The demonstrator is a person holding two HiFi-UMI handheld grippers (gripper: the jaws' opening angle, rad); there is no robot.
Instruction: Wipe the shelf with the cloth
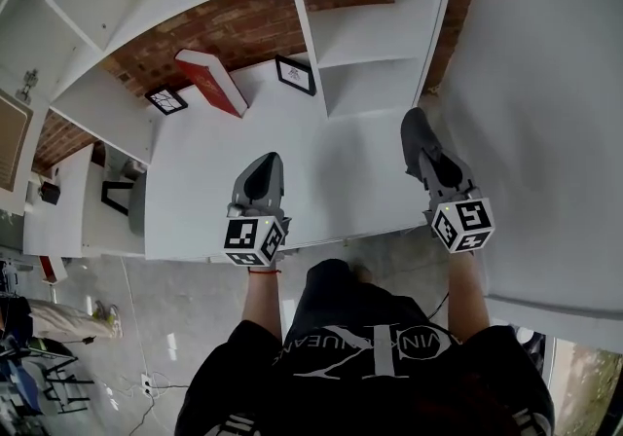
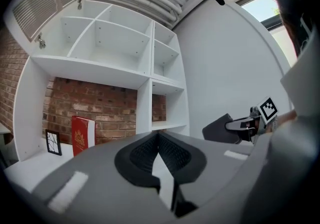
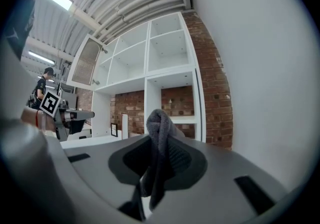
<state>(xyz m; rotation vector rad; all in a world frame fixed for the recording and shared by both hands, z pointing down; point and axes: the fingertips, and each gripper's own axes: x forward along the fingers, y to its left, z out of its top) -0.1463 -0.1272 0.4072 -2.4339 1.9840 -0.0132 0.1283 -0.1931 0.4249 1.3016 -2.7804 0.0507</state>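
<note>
The white shelf unit (image 1: 195, 181) fills the head view, and both grippers hover over the near part of its broad ledge. My right gripper (image 1: 416, 125) is shut on a dark grey cloth (image 3: 161, 124). The cloth bunches up out of the jaws and hides the fingertips in the right gripper view. That gripper hangs in front of the right-hand cubbies (image 1: 375, 45), close to the white wall. My left gripper (image 1: 261, 164) is held over the ledge's middle, its jaws shut with nothing between them. The left gripper view shows the right gripper (image 2: 221, 129) off to its right.
A red book (image 1: 209, 82) leans at the back of the ledge between two small black picture frames (image 1: 295, 75) (image 1: 166, 100). A brick wall (image 1: 224, 30) backs the shelf. A plain white wall (image 1: 545, 84) bounds the right side. A person (image 3: 42, 87) stands far off at the left.
</note>
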